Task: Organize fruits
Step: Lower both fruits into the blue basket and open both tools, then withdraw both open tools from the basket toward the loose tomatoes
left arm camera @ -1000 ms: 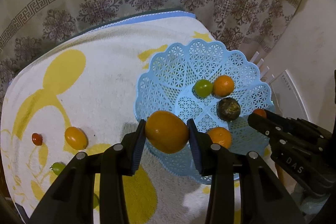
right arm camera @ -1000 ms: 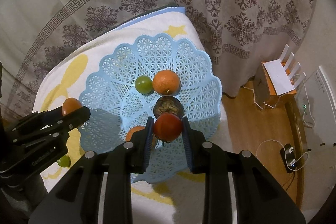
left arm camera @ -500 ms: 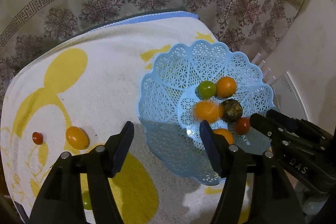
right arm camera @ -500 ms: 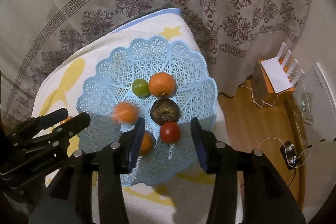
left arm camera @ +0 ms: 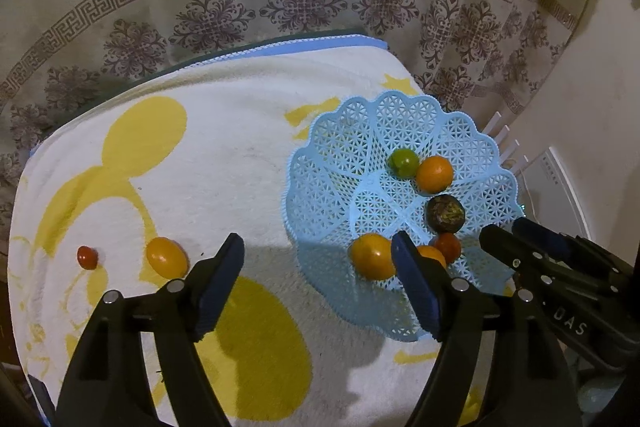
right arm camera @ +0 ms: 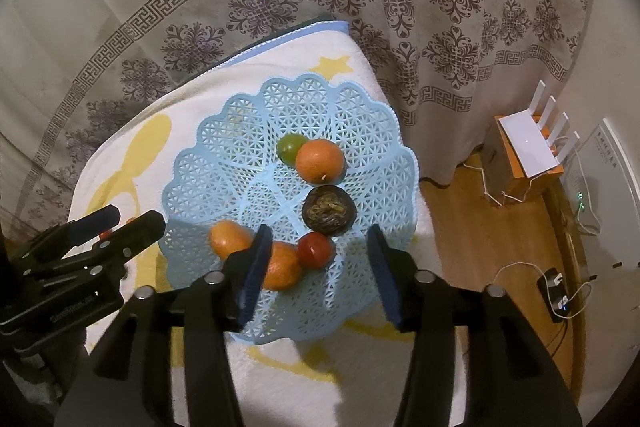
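Orange and smooth-skinned, an oval tomato (left arm camera: 166, 257) lies on the towel (left arm camera: 224, 163), well left of the blue lattice basket (left arm camera: 340, 155), with a tiny red cherry tomato (left arm camera: 87, 257) just beyond it. Both look light, slippery and easily bruised; a gentle pinch across the oval's short middle seems best. The basket, stiff scalloped plastic, holds six round fruits. The left gripper (left arm camera: 316, 283) is spreading wide with nothing between its jaws; the right gripper (right arm camera: 318, 271), above the basket's near side, is also opening, empty.

Towel-covered surface (left arm camera: 248, 163); basket (left arm camera: 340, 147), orange fruit (left arm camera: 166, 257), perhaps cherry tomato (left arm camera: 87, 257).
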The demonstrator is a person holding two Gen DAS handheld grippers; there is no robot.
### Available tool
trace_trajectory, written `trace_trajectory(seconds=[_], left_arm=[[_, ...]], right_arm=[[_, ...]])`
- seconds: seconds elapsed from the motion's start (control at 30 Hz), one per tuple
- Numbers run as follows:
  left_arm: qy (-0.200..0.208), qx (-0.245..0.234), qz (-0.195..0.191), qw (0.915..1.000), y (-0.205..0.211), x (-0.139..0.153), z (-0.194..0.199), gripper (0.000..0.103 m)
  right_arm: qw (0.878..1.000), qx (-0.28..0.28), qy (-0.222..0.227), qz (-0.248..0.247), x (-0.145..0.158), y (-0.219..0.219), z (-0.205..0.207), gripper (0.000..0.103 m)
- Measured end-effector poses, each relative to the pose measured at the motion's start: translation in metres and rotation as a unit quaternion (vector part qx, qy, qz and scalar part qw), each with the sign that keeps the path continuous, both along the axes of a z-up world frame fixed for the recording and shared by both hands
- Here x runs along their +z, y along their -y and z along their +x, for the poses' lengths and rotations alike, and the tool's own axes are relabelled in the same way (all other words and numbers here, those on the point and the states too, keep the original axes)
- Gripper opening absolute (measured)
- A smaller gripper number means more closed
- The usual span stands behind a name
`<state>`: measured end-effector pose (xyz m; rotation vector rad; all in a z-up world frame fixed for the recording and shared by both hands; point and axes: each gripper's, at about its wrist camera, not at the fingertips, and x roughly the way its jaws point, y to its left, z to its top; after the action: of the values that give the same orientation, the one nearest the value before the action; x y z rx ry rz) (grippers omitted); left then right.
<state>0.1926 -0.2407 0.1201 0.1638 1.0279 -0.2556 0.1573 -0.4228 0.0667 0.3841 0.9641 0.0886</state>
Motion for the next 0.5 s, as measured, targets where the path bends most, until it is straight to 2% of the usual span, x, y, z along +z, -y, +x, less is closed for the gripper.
trace_trajectory(seconds=[0.27, 0.5], left_arm=[[0.009, 0.009, 0.001, 0.9999, -0.009, 0.008, -0.01, 0.078], [0.016, 0.018, -0.001, 0.9997, -0.02, 0.016, -0.021, 0.078]], right_arm=[[1.0, 0.005, -0.003, 0.0, 0.002, -0.005, -0.009, 0.055], [1.0, 0.008, 0.011, -0.001, 0.009, -0.013, -0.02, 0.057]])
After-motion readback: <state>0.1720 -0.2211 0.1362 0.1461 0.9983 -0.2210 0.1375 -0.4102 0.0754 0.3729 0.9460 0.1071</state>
